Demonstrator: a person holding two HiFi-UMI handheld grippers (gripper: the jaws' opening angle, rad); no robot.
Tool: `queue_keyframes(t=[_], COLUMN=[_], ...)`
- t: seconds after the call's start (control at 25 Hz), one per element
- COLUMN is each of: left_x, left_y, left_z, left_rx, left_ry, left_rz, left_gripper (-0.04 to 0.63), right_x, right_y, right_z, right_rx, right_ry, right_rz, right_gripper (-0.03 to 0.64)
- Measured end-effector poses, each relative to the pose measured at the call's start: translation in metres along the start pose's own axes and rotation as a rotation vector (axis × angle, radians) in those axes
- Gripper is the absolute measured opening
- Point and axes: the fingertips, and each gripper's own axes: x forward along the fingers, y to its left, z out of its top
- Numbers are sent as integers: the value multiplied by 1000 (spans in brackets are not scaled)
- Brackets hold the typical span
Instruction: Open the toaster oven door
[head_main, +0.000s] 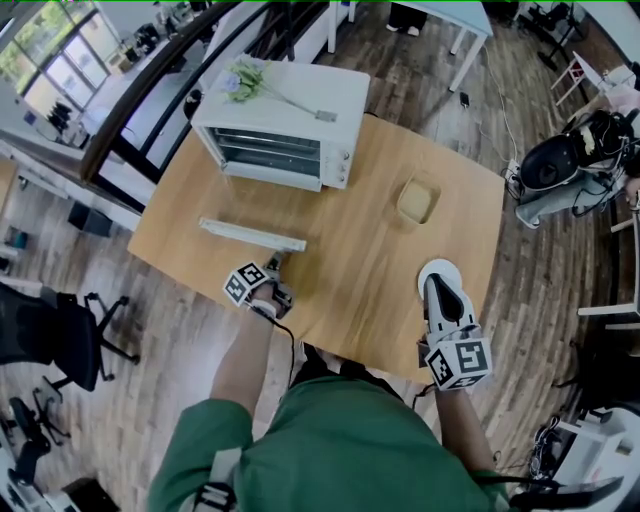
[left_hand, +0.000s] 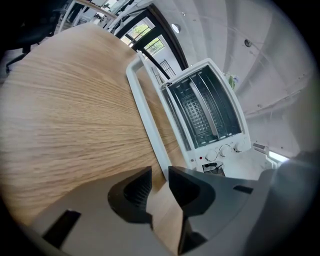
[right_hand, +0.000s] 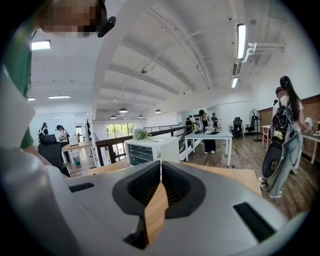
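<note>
- Toaster oven (head_main: 285, 125): stands at the far side of the wooden tabletop (head_main: 360, 270), with its front facing the person. A sprig of flowers (head_main: 245, 78) lies on its roof.
- Door (head_main: 250, 235): fully dropped and lying flat on the tabletop in front of the oven. The left gripper view shows the open cavity with its wire rack and the knobs beside it.
- Left gripper (head_main: 275, 265): low over the tabletop at the right end of the door's near edge. Its jaws are released, with a narrow gap and bare wood between them. The door's white rim runs up to the jaw tips; contact cannot be confirmed.
- Right gripper (head_main: 436, 284): rests near the tabletop's near right edge, well apart from the oven. Its jaws are clenched together on nothing.
- A small square dish (head_main: 418, 200) sits on the tabletop to the right of the oven.
</note>
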Motion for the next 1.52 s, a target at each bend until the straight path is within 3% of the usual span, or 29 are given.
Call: queue_keyframes(t=[0.16,0.32,0.44,0.96,1.12,1.24,1.36,1.52], left_x=[-15,-39,-58,-133,-164,-189,-208,-229], left_y=[0,-11,-34,-186,-249,-289,-318,-350], left_z=[5,20,33,40,31,25,17,8], left_rx=[58,239,358,722,905,1077,1196,1242], left_ry=[-15,-66,-112,-279,-351,-452,-518,-561], left_rz=[17,73,73,-125,-197,-221,-232,-262], left_gripper=[117,117,117,106,103,67,61,60], right_x=[2,3,7,27,26,28,29,26], right_y=[-2,-8,-11,-5,1,4,8,10], right_z=[6,12,15,41,56,66,75,86], right_rx=[-10,-17,-13,3,7,-1,-11,-12], right_ry=[-14,-27,-39,-113,-152,-175,-189,-222], right_rz=[8,5,16,95,121,126,134,154], right_gripper=[28,28,28,28,28,28,28,28])
